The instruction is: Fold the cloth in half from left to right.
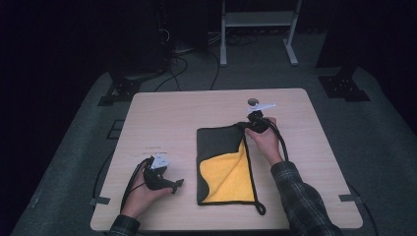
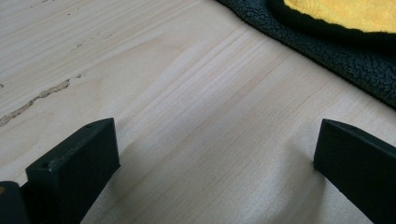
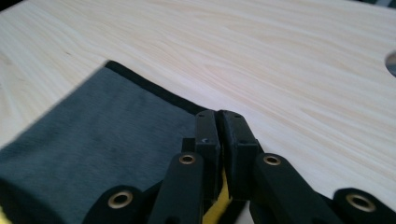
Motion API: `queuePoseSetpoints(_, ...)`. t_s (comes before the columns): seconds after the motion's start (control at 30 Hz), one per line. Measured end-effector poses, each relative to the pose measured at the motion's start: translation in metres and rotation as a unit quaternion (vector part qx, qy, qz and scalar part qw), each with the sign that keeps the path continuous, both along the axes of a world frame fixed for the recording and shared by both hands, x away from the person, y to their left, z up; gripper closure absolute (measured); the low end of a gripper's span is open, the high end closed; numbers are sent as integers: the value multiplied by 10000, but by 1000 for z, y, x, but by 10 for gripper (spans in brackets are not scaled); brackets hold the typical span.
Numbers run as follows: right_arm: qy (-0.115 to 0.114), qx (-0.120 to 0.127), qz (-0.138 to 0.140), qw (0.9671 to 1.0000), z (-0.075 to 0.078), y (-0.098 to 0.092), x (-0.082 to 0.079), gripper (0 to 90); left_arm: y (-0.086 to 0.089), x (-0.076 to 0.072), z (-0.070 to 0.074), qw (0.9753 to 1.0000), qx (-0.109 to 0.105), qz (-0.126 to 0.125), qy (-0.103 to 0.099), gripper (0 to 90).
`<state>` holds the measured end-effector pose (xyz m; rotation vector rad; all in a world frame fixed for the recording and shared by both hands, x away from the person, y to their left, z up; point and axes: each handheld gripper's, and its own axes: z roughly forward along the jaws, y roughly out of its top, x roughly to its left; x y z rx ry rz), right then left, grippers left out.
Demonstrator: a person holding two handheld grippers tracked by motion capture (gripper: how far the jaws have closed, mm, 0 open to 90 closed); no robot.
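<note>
Nearest the person, the left gripper (image 1: 173, 186) rests on the pale wooden table (image 1: 162, 118), jaws spread wide and empty. Mid-table lies the grey-and-yellow microfibre cloth (image 1: 216, 147), apparently half folded. Farther off, the right gripper (image 1: 244, 126) pinches its far right corner, so folding looks unfinished.

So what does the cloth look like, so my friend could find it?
On the pale wooden table, look near the middle. The cloth lies flat there, dark grey with black edging. One flap is folded over, showing bright yellow, and the right tongs pinch its far corner.
</note>
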<state>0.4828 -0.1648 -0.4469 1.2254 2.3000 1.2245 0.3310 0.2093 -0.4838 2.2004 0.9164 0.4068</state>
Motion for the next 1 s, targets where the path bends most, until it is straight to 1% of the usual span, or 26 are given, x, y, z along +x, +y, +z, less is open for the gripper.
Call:
queuePoseSetpoints(0.03,0,0,0,10000,0,0,0,841,0,0,0,10000,-1,2,-2,0)
queuePoseSetpoints(0.07,87,10,-11,10000,-7,-4,4,839,0,0,0,10000,0,7,-3,0)
queuePoseSetpoints(0.13,79,-26,-31,10000,-9,-5,6,838,0,0,0,10000,-3,11,-2,0)
queuePoseSetpoints(0.17,133,-64,-103,9998,-14,-7,9,835,0,0,0,10000,-3,11,-3,0)
queuePoseSetpoints(0.2,133,-64,-103,9998,-14,-7,9,835,0,0,0,10000,-4,13,-3,0)
queuePoseSetpoints(0.23,99,-158,-160,9997,-16,-9,10,821,0,0,0,10000,-4,14,-3,0)
queuePoseSetpoints(0.27,60,-288,-282,9992,-19,-12,13,771,0,0,0,10000,-3,14,-3,0)
queuePoseSetpoints(0.33,60,-399,-422,9983,-20,-18,14,764,0,0,0,10000,-3,13,-5,0)
queuePoseSetpoints(0.37,60,-399,-422,9983,-20,-18,14,764,0,0,0,10000,-3,13,-5,0)
queuePoseSetpoints(0.4,4,-433,-538,9976,-19,-24,14,752,0,0,0,10000,-3,13,-4,0)
queuePoseSetpoints(0.5,-25,-340,-552,9979,-16,-29,13,744,0,0,0,10000,-2,13,-4,0)
queuePoseSetpoints(0.57,-54,-220,-472,9986,-11,-30,9,737,0,0,0,10000,-3,15,-5,0)
queuePoseSetpoints(0.6,-57,-86,-288,9995,-6,-28,3,726,0,0,0,10000,-3,15,-4,0)
queuePoseSetpoints(0.63,-57,-86,-288,9995,-6,-28,3,726,0,0,0,10000,-3,15,-6,0)
queuePoseSetpoints(0.67,-63,-25,-33,10000,-1,-23,-6,709,0,0,0,10000,-3,16,-5,0)
queuePoseSetpoints(0.7,-56,-2,79,10000,2,-19,-11,702,0,0,0,10000,-3,17,-6,0)
queuePoseSetpoints(0.73,-56,-2,79,10000,2,-19,-11,702,0,0,0,10000,-3,17,-6,0)
queuePoseSetpoints(0.77,-94,81,327,9994,8,-11,-21,692,-1,0,0,10000,-14,26,-6,0)
queuePoseSetpoints(0.8,-119,97,442,9989,11,-6,-27,682,-1,0,0,10000,-14,26,-6,0)
queuePoseSetpoints(0.83,-119,97,442,9989,11,-6,-27,682,-1,0,0,10000,-9,30,-4,0)
queuePoseSetpoints(0.87,-136,133,556,9983,13,-1,-32,674,-1,0,0,10000,-14,35,-5,0)
queuePoseSetpoints(0.9,-147,204,813,9964,16,9,-41,650,-1,0,0,10000,-8,30,-6,0)
queuePoseSetpoints(0.93,-147,204,813,9964,16,9,-41,650,-1,0,0,10000,-9,32,-5,0)
queuePoseSetpoints(1.0,-119,244,994,9947,17,23,-48,625,-1,0,0,10000,-11,33,-5,0)
